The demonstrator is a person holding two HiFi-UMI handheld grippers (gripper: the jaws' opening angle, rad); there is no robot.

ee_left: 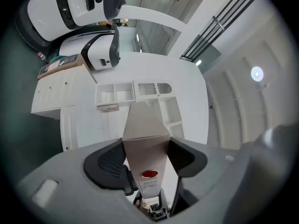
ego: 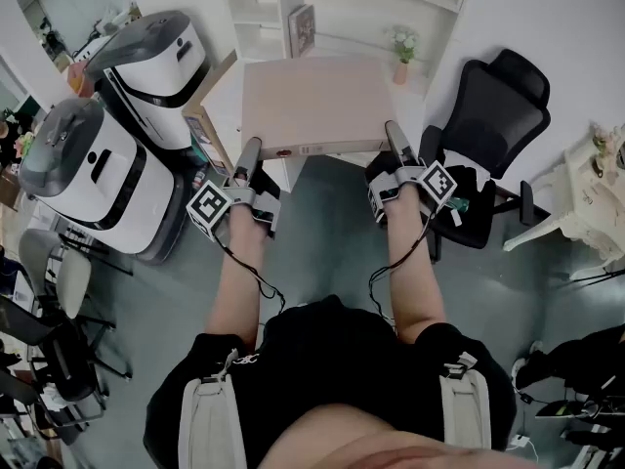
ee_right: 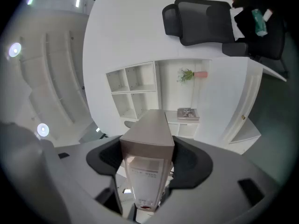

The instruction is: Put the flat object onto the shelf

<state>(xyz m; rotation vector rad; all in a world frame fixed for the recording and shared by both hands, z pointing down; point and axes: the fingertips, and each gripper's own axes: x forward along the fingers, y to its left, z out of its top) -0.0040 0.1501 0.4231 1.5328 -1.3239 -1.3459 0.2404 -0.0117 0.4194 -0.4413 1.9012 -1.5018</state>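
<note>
A flat beige box (ego: pixel 312 106) is held level in front of me, one gripper at each near corner. My left gripper (ego: pixel 249 156) is shut on its left edge, and the left gripper view shows the box (ee_left: pixel 145 143) clamped between the dark pads. My right gripper (ego: pixel 394 140) is shut on the right edge; in the right gripper view the box (ee_right: pixel 147 136) fills the gap between the jaws. The white shelf unit (ego: pixel 342 3) stands just beyond the box, with open cubbies (ee_right: pixel 133 90) facing me.
A framed picture (ego: pixel 302 29) and a pink vase with a plant (ego: pixel 401 64) sit on the shelf. A black office chair (ego: pixel 498 110) stands at the right, two white machines (ego: pixel 146 57) (ego: pixel 88 174) at the left, and a white table (ego: pixel 596 198) at the far right.
</note>
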